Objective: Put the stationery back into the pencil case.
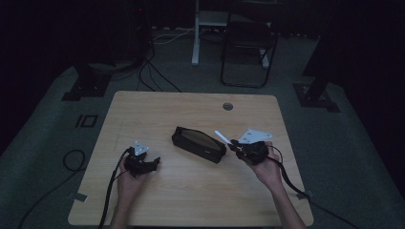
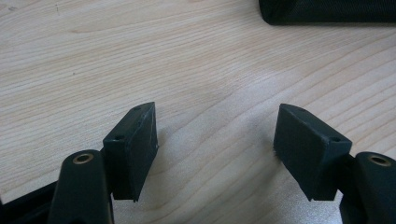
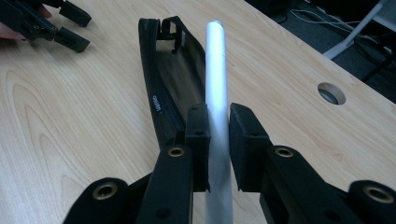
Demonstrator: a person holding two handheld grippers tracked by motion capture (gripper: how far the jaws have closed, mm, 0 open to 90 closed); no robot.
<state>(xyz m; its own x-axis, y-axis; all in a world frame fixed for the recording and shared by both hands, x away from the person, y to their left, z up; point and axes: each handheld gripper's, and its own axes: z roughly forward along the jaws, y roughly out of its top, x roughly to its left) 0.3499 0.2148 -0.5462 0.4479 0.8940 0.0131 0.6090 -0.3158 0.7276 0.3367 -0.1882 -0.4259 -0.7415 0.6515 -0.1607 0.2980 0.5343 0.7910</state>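
Wooden table (image 1: 191, 195) bare except black pencil case (image 1: 198, 144) at centre; round cable hole (image 1: 228, 106) near far edge. Chair (image 1: 248, 43) on floor beyond. Pen (image 3: 217, 116): slim, silver-white, smooth. Right gripper (image 3: 218, 135) clamped on pen, tip over case. Case unzipped, interior dark, contents unreadable. Left gripper (image 2: 215, 149) jaws apart, holding nothing, low over table left of case.

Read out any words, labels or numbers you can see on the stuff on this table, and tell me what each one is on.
Small white print on the rim of the black pencil case: too small and blurred to read in the right gripper view.
The same print on the case's side, high view: too small to read.
Silver pen in the right gripper: no text visible.
Left gripper and wooden table: no text visible.
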